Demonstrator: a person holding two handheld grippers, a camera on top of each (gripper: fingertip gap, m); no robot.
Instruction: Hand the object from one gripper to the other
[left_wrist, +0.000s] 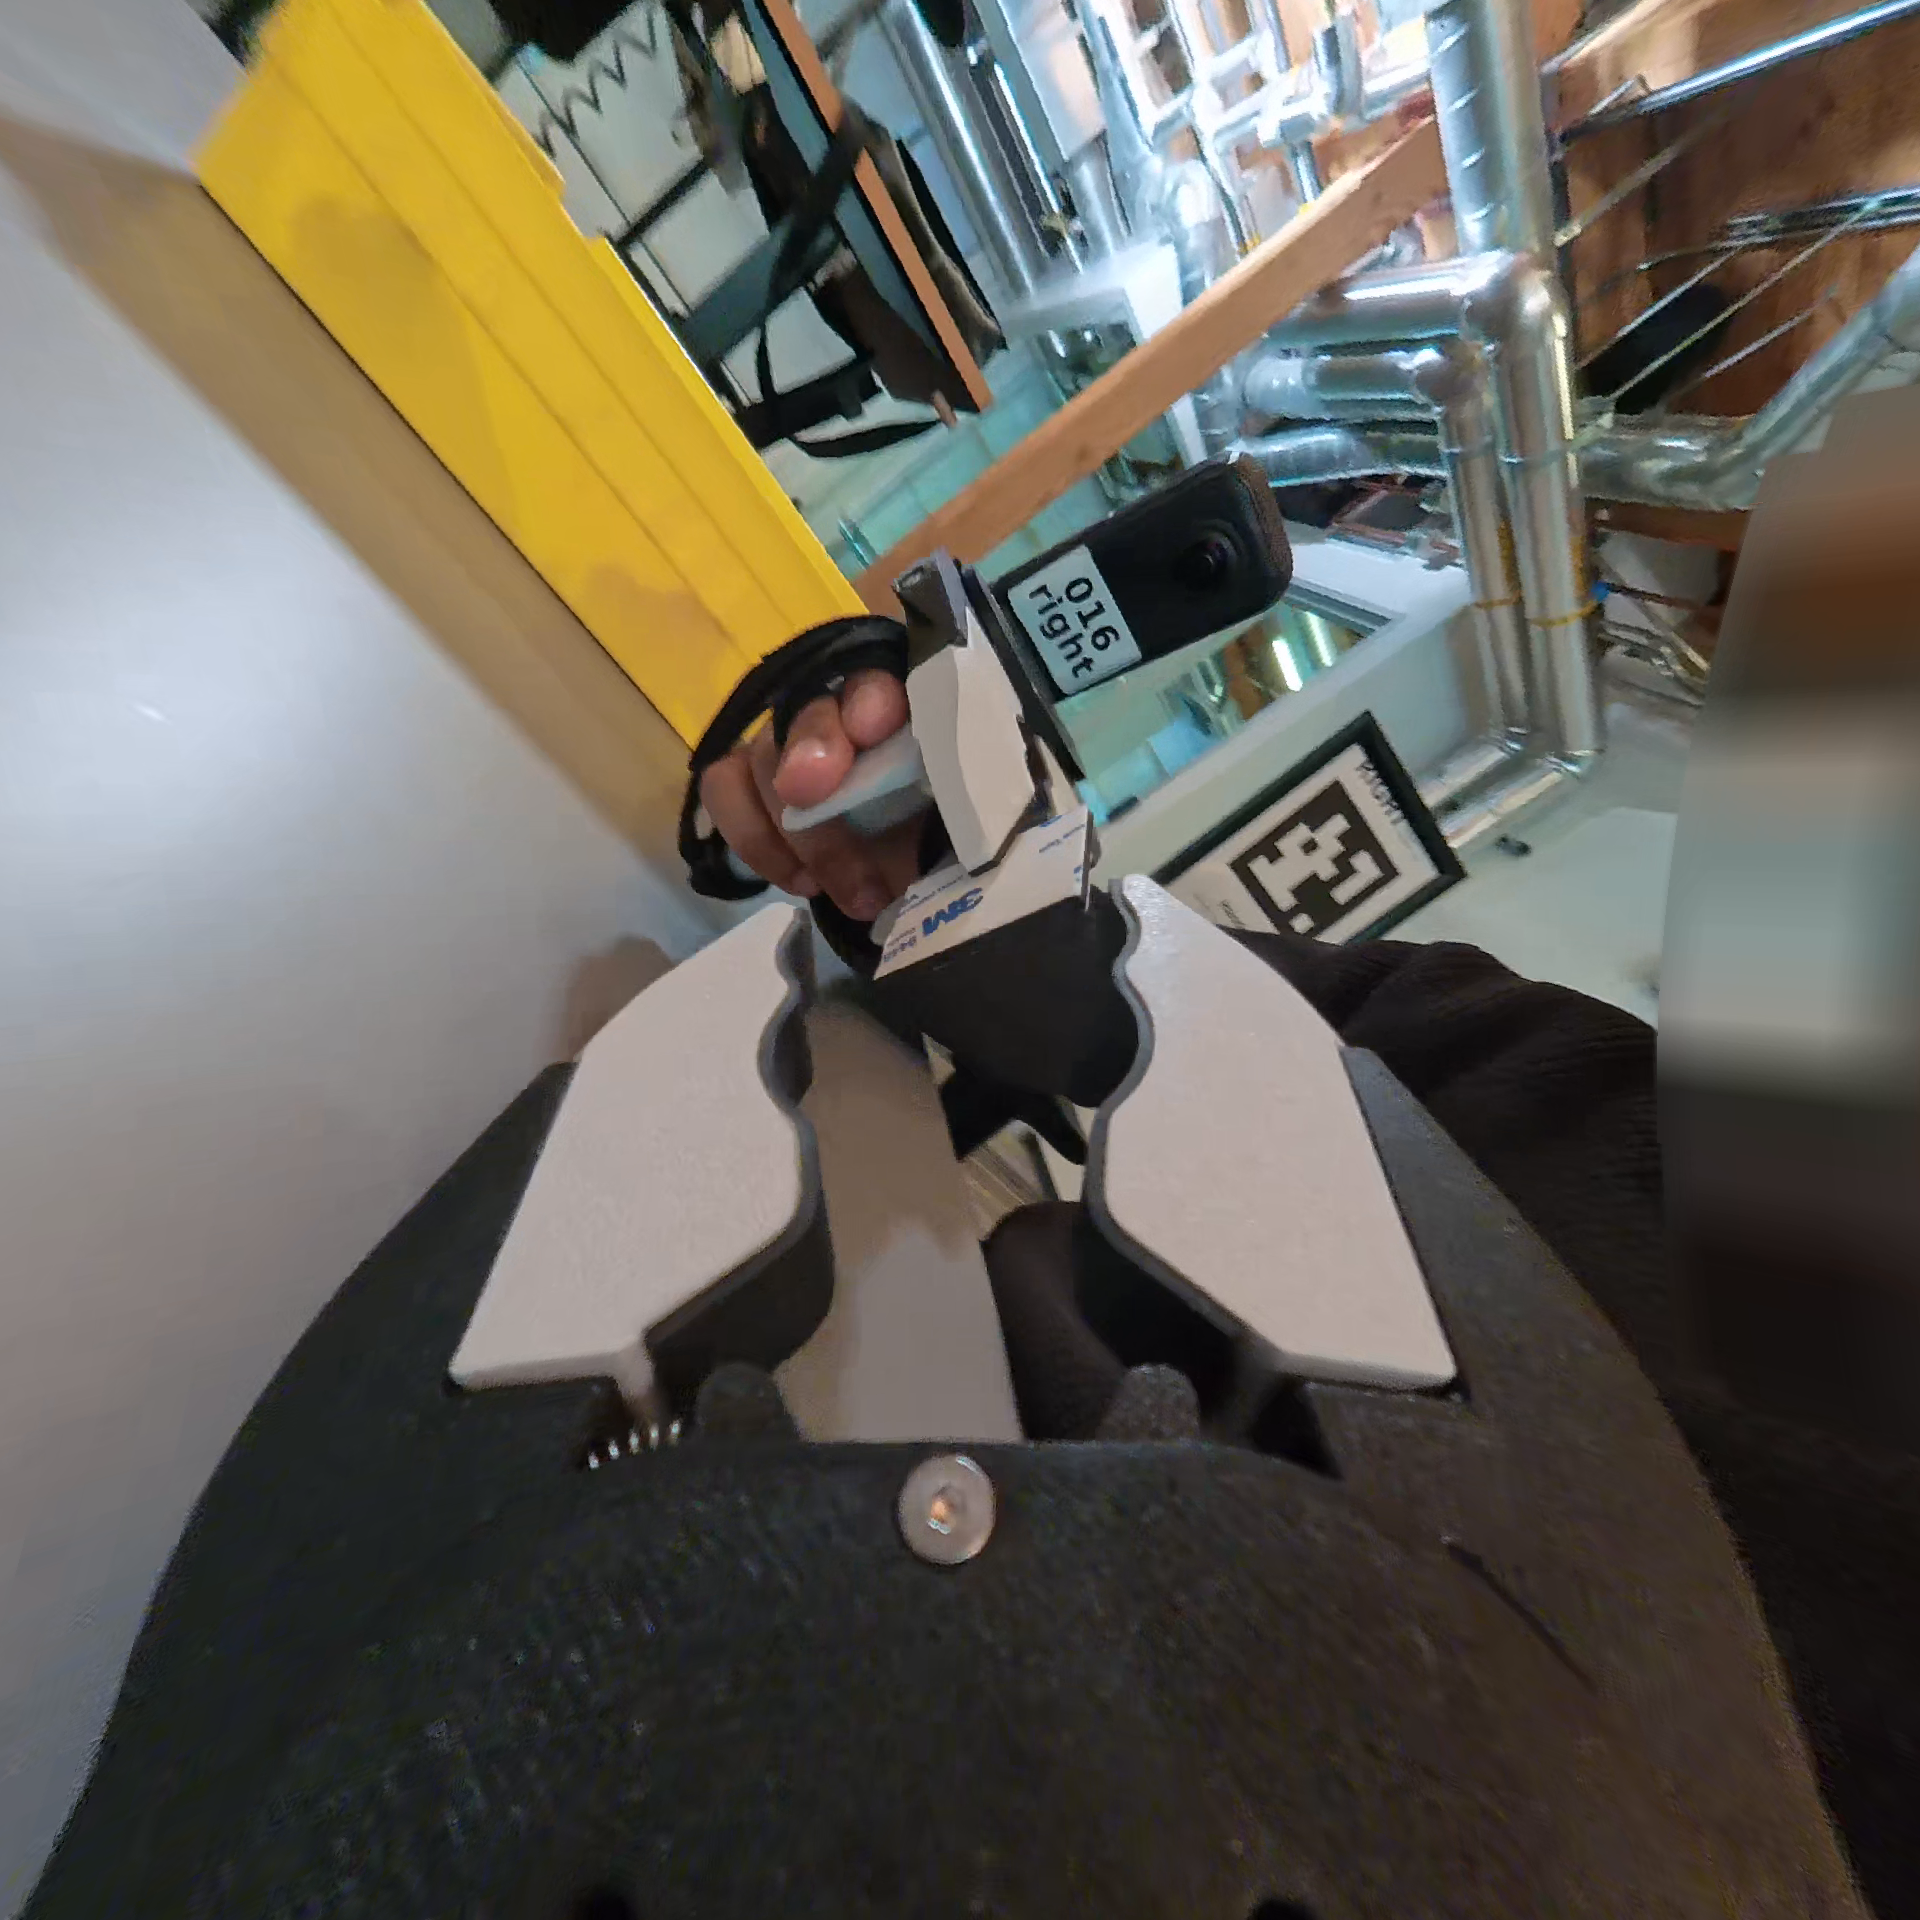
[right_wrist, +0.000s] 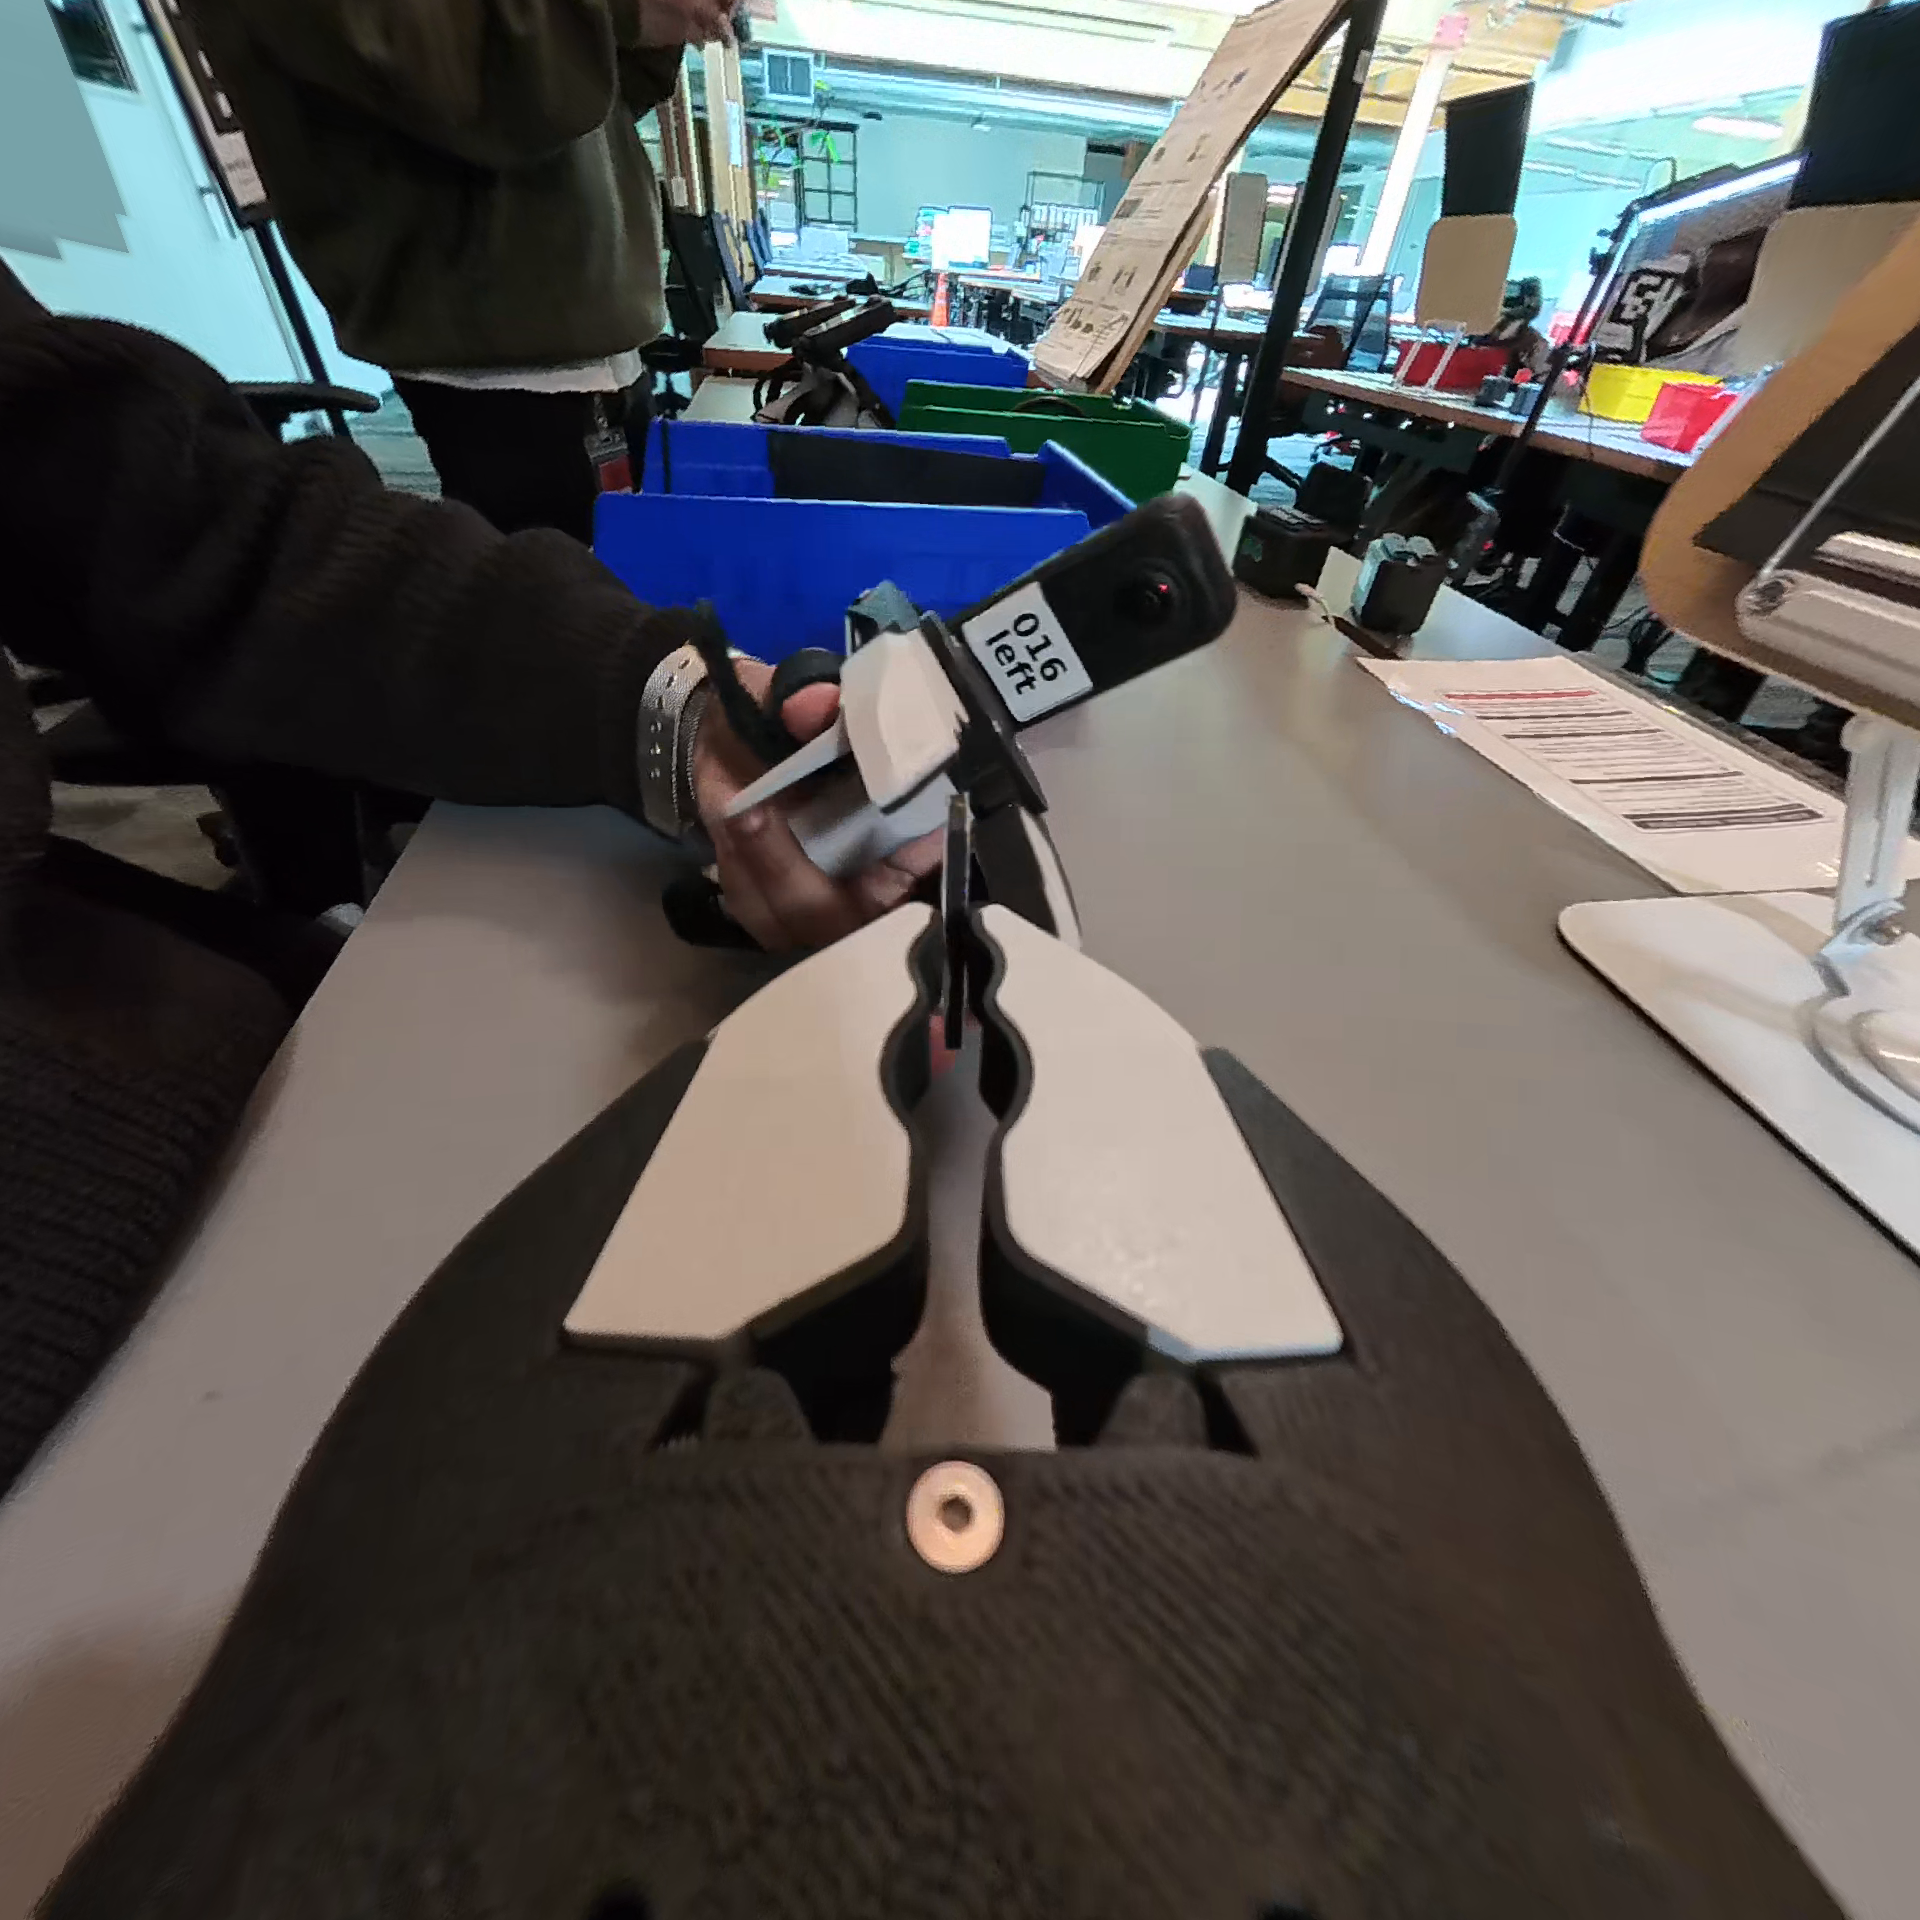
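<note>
The object is a thin flat piece, black on one side with a white printed backing (left_wrist: 1029, 1029). In the right wrist view I see it edge-on (right_wrist: 954, 883). My right gripper (right_wrist: 956, 920) is shut on it, its grey fingers pressed on both faces. The right gripper also shows in the left wrist view (left_wrist: 997, 790), held by a hand and gripping the piece's far end. My left gripper (left_wrist: 961, 925) is open, its fingers wide apart on either side of the piece's near end. The left gripper shows in the right wrist view (right_wrist: 883, 769), held by a hand.
Both grippers hover over a grey table (right_wrist: 1299, 935). Blue bins (right_wrist: 831, 540) and a green bin (right_wrist: 1039, 436) stand behind. A printed sheet (right_wrist: 1621, 748) and a white stand base (right_wrist: 1714, 987) are at right. A person (right_wrist: 468, 187) stands at back left. Yellow panels (left_wrist: 499, 343) and a black-and-white marker board (left_wrist: 1340, 852) show.
</note>
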